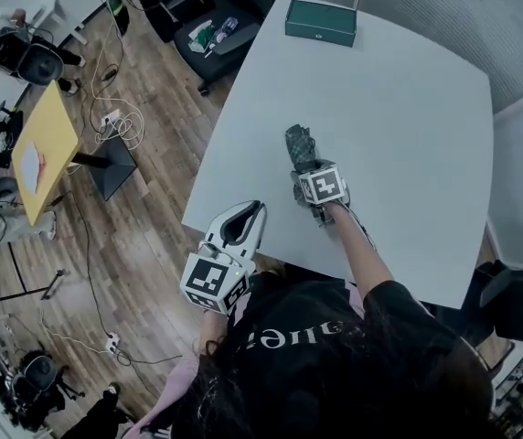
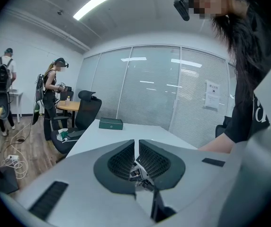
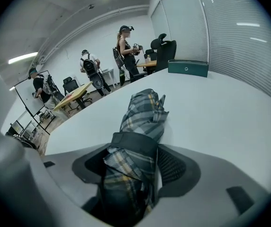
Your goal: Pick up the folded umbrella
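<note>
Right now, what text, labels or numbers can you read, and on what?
No text reads clearly.
Black shirt: pale letters, upside down, not legible.
Paper notice on the glass wall: too small.
Green box: small emblem, too blurred.

White table (image 1: 408, 154) — plaid folded umbrella (image 1: 300, 146) mid-table, green box (image 1: 321, 22) at far edge.

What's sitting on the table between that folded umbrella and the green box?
Nothing: in the head view only bare white table separates the folded umbrella from the green box. The right gripper view agrees.
</note>
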A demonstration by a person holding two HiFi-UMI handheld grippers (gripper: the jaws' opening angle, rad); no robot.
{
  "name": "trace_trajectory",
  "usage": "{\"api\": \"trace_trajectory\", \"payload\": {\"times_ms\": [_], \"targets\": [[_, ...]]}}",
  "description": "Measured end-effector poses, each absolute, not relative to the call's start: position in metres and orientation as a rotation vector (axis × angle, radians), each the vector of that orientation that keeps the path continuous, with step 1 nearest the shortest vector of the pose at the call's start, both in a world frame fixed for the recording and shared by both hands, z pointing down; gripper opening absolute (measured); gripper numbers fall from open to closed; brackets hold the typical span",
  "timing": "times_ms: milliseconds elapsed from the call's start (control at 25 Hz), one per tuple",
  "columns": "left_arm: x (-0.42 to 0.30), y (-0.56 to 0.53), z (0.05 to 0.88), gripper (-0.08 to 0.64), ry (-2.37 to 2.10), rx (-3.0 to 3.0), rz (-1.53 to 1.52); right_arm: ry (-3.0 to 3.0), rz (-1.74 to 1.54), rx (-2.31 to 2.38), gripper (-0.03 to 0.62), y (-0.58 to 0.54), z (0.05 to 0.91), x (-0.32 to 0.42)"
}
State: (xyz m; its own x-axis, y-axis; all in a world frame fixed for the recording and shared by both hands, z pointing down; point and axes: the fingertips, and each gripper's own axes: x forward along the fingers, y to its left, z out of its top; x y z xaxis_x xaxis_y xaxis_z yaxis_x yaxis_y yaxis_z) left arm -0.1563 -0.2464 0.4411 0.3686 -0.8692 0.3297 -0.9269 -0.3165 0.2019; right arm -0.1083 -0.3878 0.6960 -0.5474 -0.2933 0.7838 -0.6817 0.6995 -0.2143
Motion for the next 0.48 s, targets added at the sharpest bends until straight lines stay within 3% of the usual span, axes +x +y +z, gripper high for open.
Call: {"api": "trace_trajectory", "payload": {"times_ms": [240, 480], "targets": [[-0.159, -0.243, 0.441, 0.038, -1.592, 2.276, 0.21, -2.149, 0.723, 0.812, 0.261, -0.391, 0.7, -0.105], [-0.171, -0.231, 0.436, 0.038, -1.634, 2.268, 0.2, -2.146, 1.049, 0.831, 0.235, -0.377, 0.698, -0.096]]}}
